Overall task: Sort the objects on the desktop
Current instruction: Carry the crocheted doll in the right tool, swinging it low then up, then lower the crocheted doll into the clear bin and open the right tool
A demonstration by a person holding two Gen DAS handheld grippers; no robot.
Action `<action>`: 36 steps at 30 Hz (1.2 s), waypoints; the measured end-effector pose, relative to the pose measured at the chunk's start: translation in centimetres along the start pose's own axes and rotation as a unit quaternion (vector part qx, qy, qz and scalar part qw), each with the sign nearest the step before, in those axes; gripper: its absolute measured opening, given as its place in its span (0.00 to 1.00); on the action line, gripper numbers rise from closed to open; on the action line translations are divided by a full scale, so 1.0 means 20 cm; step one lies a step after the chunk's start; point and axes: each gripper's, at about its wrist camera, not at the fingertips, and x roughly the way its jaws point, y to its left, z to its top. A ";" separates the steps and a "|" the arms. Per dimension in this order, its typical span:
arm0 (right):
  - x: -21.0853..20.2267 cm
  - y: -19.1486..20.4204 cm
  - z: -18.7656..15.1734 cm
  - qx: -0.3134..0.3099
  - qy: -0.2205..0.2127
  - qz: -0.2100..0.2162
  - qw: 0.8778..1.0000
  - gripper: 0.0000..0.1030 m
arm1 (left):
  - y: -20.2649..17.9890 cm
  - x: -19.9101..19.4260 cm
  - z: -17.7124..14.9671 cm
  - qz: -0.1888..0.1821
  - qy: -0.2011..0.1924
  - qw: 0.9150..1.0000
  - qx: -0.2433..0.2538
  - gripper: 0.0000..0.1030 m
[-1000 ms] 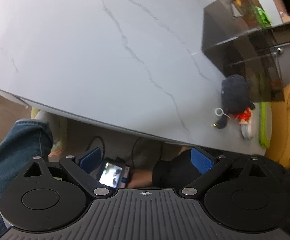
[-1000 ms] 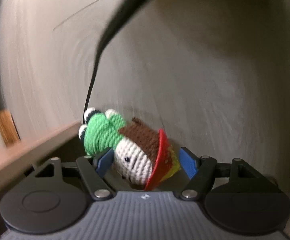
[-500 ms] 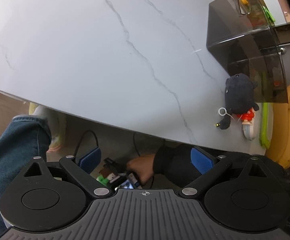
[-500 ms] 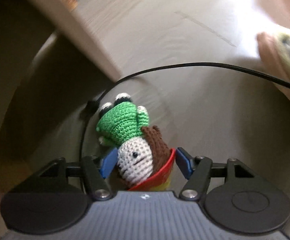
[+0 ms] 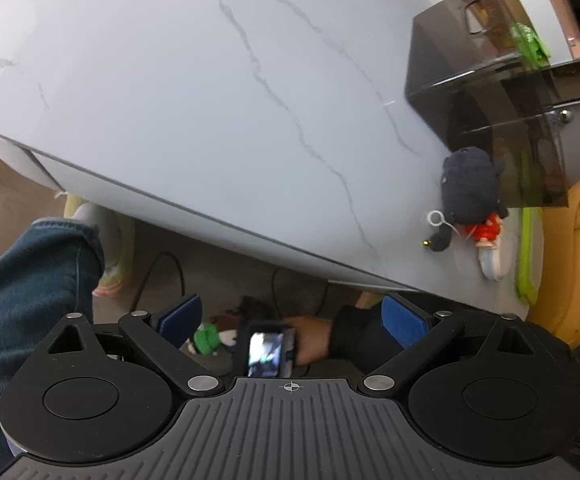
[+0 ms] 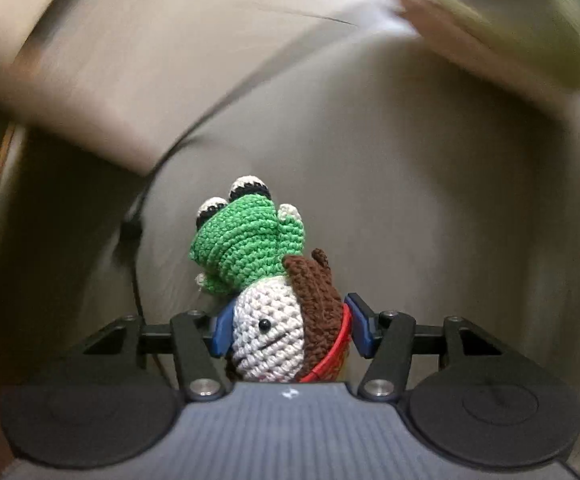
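My right gripper point(image 6: 288, 330) is shut on a crochet doll point(image 6: 266, 304) with a green frog hat, white face, brown hair and red collar, held below the table over the floor. The doll's green hat also shows in the left wrist view point(image 5: 206, 338), beside the right gripper's body. My left gripper point(image 5: 292, 316) is open and empty, hovering above the near edge of the white marble table point(image 5: 210, 100). A dark grey plush toy point(image 5: 468, 196) with red feet lies on the table at the right, next to a smoked acrylic organizer point(image 5: 490, 100).
A green-rimmed white item point(image 5: 526, 256) lies at the table's right end beside a yellow chair point(image 5: 578, 248). My jeans leg point(image 5: 26, 280) and a shoe are at the lower left. A black cable point(image 6: 134, 272) runs across the floor under the table.
The right gripper has closed tighter on the crochet doll and swung under the table. The left gripper has stayed above the table edge with small shifts.
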 end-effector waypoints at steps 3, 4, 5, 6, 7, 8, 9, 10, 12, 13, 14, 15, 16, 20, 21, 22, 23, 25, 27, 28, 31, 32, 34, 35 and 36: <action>-0.17 -0.16 -0.02 0.095 0.002 0.015 0.995 0.57 | -0.05 -0.06 -0.05 -0.001 -0.019 1.000 0.008 0.96; -0.26 -0.22 -0.03 0.128 -0.004 0.028 0.991 0.57 | -0.07 -0.09 -0.07 -0.001 -0.026 1.000 0.013 0.96; -0.35 -0.26 -0.04 0.152 -0.016 0.044 0.987 0.57 | -0.09 -0.12 -0.09 -0.001 -0.033 0.999 0.018 0.96; -0.45 -0.30 -0.04 0.170 -0.030 0.060 0.983 0.57 | -0.11 -0.14 -0.10 0.000 -0.041 0.999 0.022 0.96; -0.56 -0.32 -0.04 0.180 -0.046 0.073 0.980 0.57 | -0.12 -0.17 -0.12 0.003 -0.049 0.999 0.023 0.96; -0.66 -0.33 -0.05 0.184 -0.064 0.082 0.977 0.57 | -0.14 -0.21 -0.14 0.005 -0.058 0.998 0.025 0.96; -0.77 -0.33 -0.05 0.189 -0.081 0.092 0.974 0.57 | -0.16 -0.25 -0.16 0.008 -0.067 0.997 0.029 0.96; -0.88 -0.33 -0.06 0.190 -0.097 0.091 0.973 0.57 | -0.18 -0.28 -0.18 0.011 -0.076 0.997 0.033 0.96; -1.10 -0.33 -0.08 0.188 -0.131 0.070 0.971 0.57 | -0.25 -0.37 -0.23 0.021 -0.097 0.994 0.046 0.96; -1.22 -0.32 -0.10 0.190 -0.148 0.055 0.969 0.57 | -0.28 -0.40 -0.24 0.023 -0.107 0.993 0.054 0.96; -1.33 -0.32 -0.13 0.194 -0.166 0.041 0.966 0.57 | -0.33 -0.45 -0.26 0.024 -0.119 0.990 0.065 0.96; -1.46 -0.33 -0.17 0.199 -0.184 0.025 0.962 0.57 | -0.37 -0.49 -0.28 0.025 -0.132 0.988 0.075 0.96; -1.58 -0.33 -0.21 0.207 -0.203 0.010 0.957 0.57 | -0.41 -0.52 -0.30 0.023 -0.146 0.986 0.083 0.96; -2.03 -0.32 -0.47 0.277 -0.266 -0.059 0.921 0.57 | -0.58 -0.62 -0.30 -0.001 -0.191 0.975 0.115 0.97; -2.14 -0.33 -0.55 0.301 -0.278 -0.076 0.909 0.57 | -0.62 -0.63 -0.28 -0.008 -0.198 0.972 0.123 0.97; -2.25 -0.34 -0.63 0.325 -0.290 -0.091 0.896 0.57 | -0.66 -0.63 -0.25 -0.013 -0.203 0.971 0.128 0.97; -2.35 -0.36 -0.71 0.349 -0.302 -0.103 0.881 0.57 | -0.70 -0.63 -0.22 -0.017 -0.208 0.969 0.133 0.97; -2.57 -0.39 -0.88 0.397 -0.329 -0.122 0.848 0.57 | -0.78 -0.61 -0.14 -0.018 -0.210 0.967 0.143 0.97; -2.73 -0.43 -1.01 0.442 -0.355 -0.130 0.813 0.57 | -0.87 -0.56 -0.03 -0.017 -0.193 0.968 0.159 0.98; -2.84 -0.47 -1.07 0.464 -0.367 -0.137 0.794 0.57 | -0.92 -0.50 0.03 -0.017 -0.176 0.970 0.165 0.98; -3.04 -0.66 -1.22 0.534 -0.386 -0.152 0.736 0.57 | -1.05 -0.29 0.17 -0.007 -0.104 0.977 0.184 0.98; -3.05 -0.75 -1.25 0.558 -0.384 -0.145 0.721 0.57 | -1.08 -0.21 0.21 0.000 -0.083 0.978 0.192 0.98; -3.03 -0.96 -1.28 0.608 -0.370 -0.117 0.693 0.58 | -1.14 -0.07 0.27 0.024 -0.058 0.977 0.205 0.98; -2.94 -1.04 -1.31 0.634 -0.359 -0.098 0.678 0.58 | -1.16 0.00 0.29 0.038 -0.048 0.976 0.211 0.98; -2.83 -1.12 -1.34 0.661 -0.346 -0.076 0.661 0.58 | -1.17 0.06 0.30 0.051 -0.042 0.974 0.215 0.98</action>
